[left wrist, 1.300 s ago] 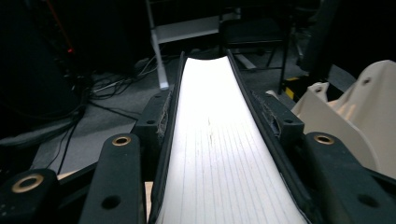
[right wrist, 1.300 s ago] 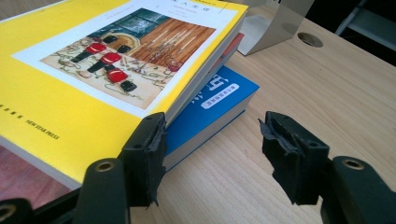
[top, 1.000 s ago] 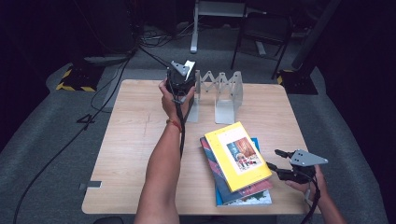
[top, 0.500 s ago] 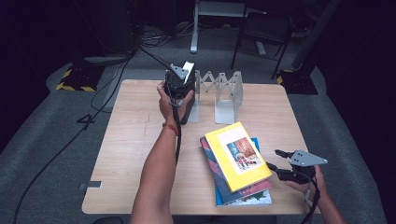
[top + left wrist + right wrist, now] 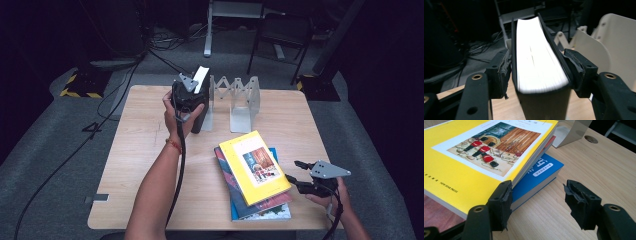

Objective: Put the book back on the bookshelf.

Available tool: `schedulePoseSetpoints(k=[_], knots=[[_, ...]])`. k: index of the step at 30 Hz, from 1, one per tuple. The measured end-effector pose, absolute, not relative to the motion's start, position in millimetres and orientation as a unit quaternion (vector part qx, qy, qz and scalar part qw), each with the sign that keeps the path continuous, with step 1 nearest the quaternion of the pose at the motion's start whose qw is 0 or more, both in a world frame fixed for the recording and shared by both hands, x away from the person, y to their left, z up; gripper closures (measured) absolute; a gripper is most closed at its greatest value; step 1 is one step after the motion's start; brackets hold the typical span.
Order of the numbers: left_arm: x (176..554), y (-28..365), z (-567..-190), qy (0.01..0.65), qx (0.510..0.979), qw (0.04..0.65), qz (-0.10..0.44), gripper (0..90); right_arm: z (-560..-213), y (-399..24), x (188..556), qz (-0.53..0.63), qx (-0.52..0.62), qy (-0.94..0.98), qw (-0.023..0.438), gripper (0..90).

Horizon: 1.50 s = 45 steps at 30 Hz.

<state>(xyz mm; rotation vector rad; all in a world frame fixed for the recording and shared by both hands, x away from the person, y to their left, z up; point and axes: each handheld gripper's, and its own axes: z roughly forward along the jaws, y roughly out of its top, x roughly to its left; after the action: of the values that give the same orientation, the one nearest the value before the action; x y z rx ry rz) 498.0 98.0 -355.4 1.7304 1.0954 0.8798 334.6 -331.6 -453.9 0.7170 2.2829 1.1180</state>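
Left gripper view: your left gripper (image 5: 537, 75) has just been opening, black book (image 5: 536, 62) between its jaws, beside the rack (image 5: 235, 97). Your right gripper (image 5: 537, 200) gapes empty by the book stack (image 5: 486, 157).

Dim room, grey carpet floor (image 5: 60, 165), light wooden table (image 5: 145, 145), dark chair (image 5: 272, 37) behind, cables (image 5: 155, 45) on floor

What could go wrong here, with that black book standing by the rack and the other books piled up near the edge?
The black book stands upright between the left gripper, whose jaws have just been opening; only one pad seems to touch it now, so it might tip over beside the folding rack. The right gripper is open beside the yellow book, which lies askew on its pile and could slide if nudged.
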Motion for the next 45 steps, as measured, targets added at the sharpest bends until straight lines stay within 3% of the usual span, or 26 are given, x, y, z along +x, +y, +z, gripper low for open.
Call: schedulePoseSetpoints(k=[12, 23, 36, 45], knots=[[455.2, 111.0, -374.4, 0.4, 0.713, 0.471, 0.332, 48.0, -455.0, -331.5, 335.9, 0.412, 0.268, 0.836, 0.242, 39.2], [468.0, 106.9, -403.7, 0.402, 0.737, 0.41, 0.358, 64.0, -456.6, -332.2, 336.7, 0.413, 0.273, 0.836, 0.238, 39.4], [472.9, 109.0, -411.4, 0.432, 0.727, 0.414, 0.337, 53.9, -456.5, -332.4, 336.5, 0.412, 0.272, 0.836, 0.238, 39.4], [438.7, 111.2, -420.2, 0.375, 0.774, 0.425, 0.282, 40.9, -451.0, -332.2, 334.5, 0.416, 0.267, 0.837, 0.236, 39.3]])
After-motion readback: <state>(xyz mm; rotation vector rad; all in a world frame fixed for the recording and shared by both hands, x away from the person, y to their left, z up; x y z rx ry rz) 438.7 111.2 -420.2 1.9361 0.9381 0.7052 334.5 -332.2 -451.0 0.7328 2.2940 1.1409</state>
